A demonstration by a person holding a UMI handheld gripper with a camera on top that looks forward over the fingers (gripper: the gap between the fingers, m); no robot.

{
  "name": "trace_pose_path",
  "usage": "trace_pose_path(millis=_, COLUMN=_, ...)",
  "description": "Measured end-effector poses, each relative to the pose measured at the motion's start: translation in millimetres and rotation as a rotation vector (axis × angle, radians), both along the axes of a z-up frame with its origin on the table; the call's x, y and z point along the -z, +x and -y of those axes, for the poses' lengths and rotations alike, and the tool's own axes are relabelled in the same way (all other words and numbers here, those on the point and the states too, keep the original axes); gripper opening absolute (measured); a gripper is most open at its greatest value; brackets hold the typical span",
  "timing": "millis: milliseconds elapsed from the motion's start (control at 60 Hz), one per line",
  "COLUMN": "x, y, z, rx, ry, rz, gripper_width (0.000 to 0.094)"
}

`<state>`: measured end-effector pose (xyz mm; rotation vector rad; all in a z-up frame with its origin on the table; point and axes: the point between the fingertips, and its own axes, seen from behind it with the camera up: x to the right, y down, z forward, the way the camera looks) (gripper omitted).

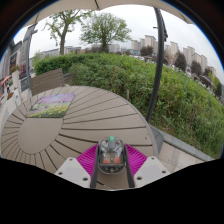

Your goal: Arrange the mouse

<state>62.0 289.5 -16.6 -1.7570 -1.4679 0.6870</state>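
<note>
A small grey computer mouse [111, 153] with a translucent shell and a green light at its far tip sits between my gripper's fingers [111, 160]. Both magenta pads [87, 158] press against its sides, and it is held just above the round slatted wooden table [70, 125]. The mouse's lower part is hidden between the fingers.
A colourful mat or book [50, 104] lies on the table's far left. A dark pole [158, 60] rises at the right past the table's edge. A green hedge [140, 80], trees and buildings lie beyond. A chair [45, 80] stands at the far left.
</note>
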Motion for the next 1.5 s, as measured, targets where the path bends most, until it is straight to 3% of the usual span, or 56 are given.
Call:
trace_pose_path(millis=150, x=-20, y=-9, z=7, rx=0.01, ry=-0.023, rz=0.003, gripper_width=0.0373)
trace_pose_path(millis=367, x=-137, y=-98, z=69, rx=-0.006, ry=-0.072, rz=-0.125, gripper_width=0.0372)
trace_pose_path(millis=483, x=-176, y=-168, z=125, rx=-0.029, ry=-0.092, rz=-0.185, gripper_width=0.0372)
trace_pose_path(millis=600, x=-159, y=-231, z=186, rx=-0.046, ry=-0.106, rz=-0.161, gripper_width=0.0372)
trace_pose_path(millis=800, x=-57, y=-283, z=254, rx=-0.031, ry=-0.115, rz=-0.022, gripper_width=0.0383)
trace_pose_path(millis=933, x=2, y=-280, z=265, rx=-0.016, ry=-0.101, rz=0.061, gripper_width=0.0428)
trace_pose_path(millis=1017, x=3, y=-281, z=267, rx=-0.031, ry=-0.062, rz=0.04, gripper_width=0.0478)
trace_pose_path(millis=1050, x=4, y=-278, z=269, rx=-0.04, ry=-0.05, rz=0.057, gripper_width=0.0558)
trace_pose_path(millis=1100, x=0, y=-271, z=269, rx=-0.048, ry=-0.036, rz=0.088, gripper_width=0.0818)
trace_pose_path(millis=1117, x=-5, y=-269, z=271, rx=-0.053, ry=-0.035, rz=0.09, gripper_width=0.0866)
trace_pose_path(millis=1283, x=-86, y=-208, z=264, rx=-0.002, ry=-0.035, rz=0.092, gripper_width=0.084)
trace_pose_path(millis=1500, x=-177, y=-70, z=269, rx=0.006, ry=-0.068, rz=0.13, gripper_width=0.0841)
